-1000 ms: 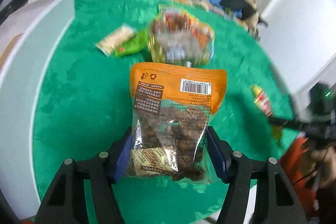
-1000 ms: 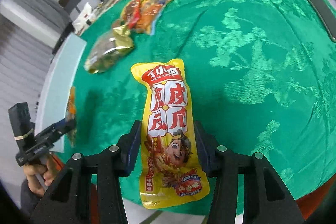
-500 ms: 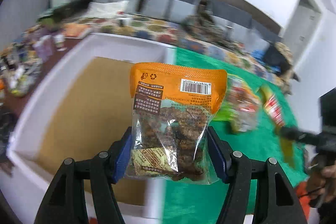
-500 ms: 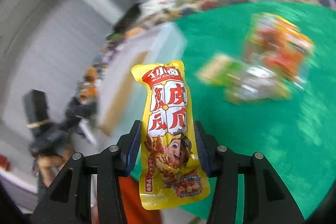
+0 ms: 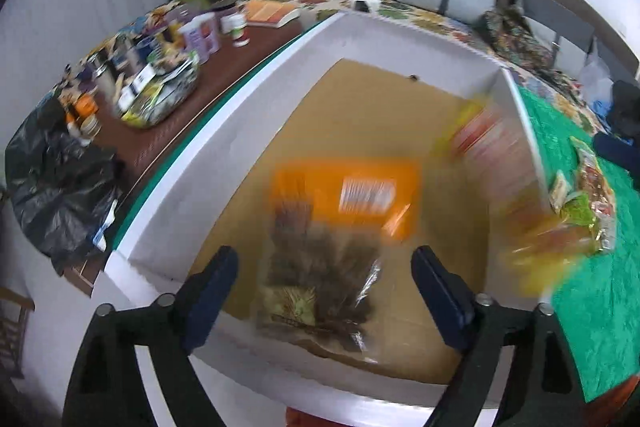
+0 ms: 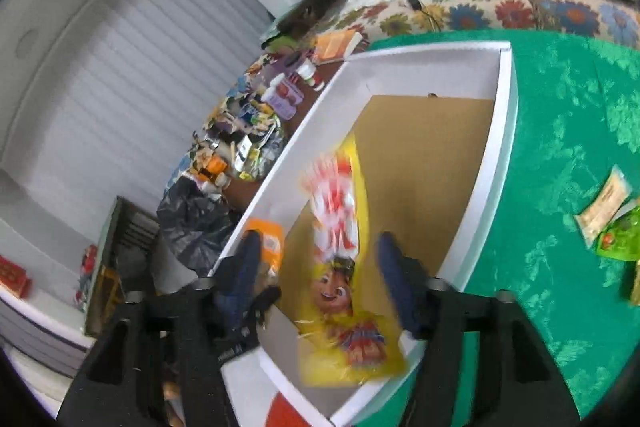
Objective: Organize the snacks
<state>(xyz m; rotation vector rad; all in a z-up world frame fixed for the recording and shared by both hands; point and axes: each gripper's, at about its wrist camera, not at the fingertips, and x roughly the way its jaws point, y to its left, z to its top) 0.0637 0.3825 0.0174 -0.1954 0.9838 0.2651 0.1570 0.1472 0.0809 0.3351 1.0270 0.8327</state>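
Hand-held gripper pair, left [image 5: 324,291] and right [image 6: 316,275], jaws opening, two snack packs [image 5: 332,227] [image 6: 340,227] unclamped over one box [image 5: 224,147]

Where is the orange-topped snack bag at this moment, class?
In the left wrist view, the orange-topped snack bag is blurred over the brown floor of the white box, between the opening left gripper jaws, untouched by either; the yellow packet shows to its right.
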